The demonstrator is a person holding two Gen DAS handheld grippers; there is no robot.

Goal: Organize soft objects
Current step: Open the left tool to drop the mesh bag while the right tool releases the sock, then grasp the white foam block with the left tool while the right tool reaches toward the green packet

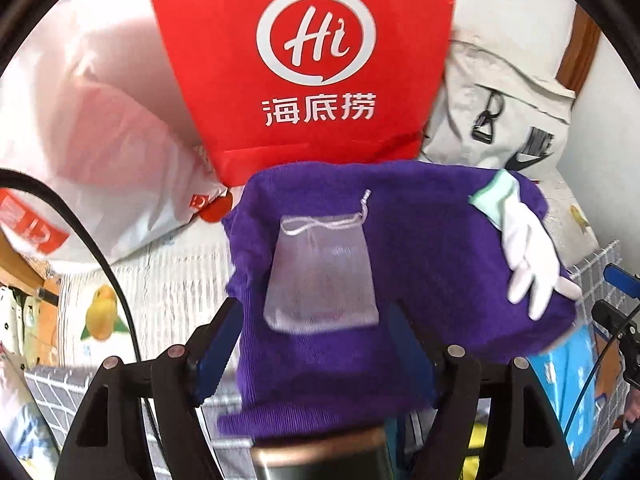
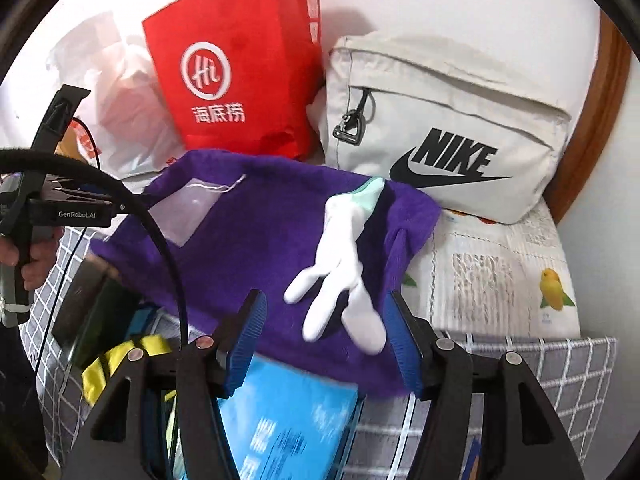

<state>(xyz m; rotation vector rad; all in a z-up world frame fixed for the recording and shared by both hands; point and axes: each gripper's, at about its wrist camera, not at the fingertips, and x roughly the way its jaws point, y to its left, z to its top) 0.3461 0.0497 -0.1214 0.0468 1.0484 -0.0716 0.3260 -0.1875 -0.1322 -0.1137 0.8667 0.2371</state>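
Observation:
A purple towel (image 1: 420, 240) lies spread over the bed edge and a storage box; it also shows in the right wrist view (image 2: 260, 232). On it lie a sheer grey drawstring pouch (image 1: 322, 276) (image 2: 184, 210) and a white glove with a mint cuff (image 1: 528, 256) (image 2: 340, 264). My left gripper (image 1: 316, 356) is open, its jaws on either side of the towel's near edge just below the pouch. My right gripper (image 2: 324, 344) is open, its jaws on either side of the glove's fingertips.
A red paper bag (image 1: 304, 60) (image 2: 240, 76), a white plastic bag (image 1: 100, 140) and a beige Nike bag (image 2: 448, 132) stand behind the towel. A grey checked storage box (image 2: 540, 392) holds a blue packet (image 2: 288, 424). The bed sheet (image 2: 500, 272) lies to the right.

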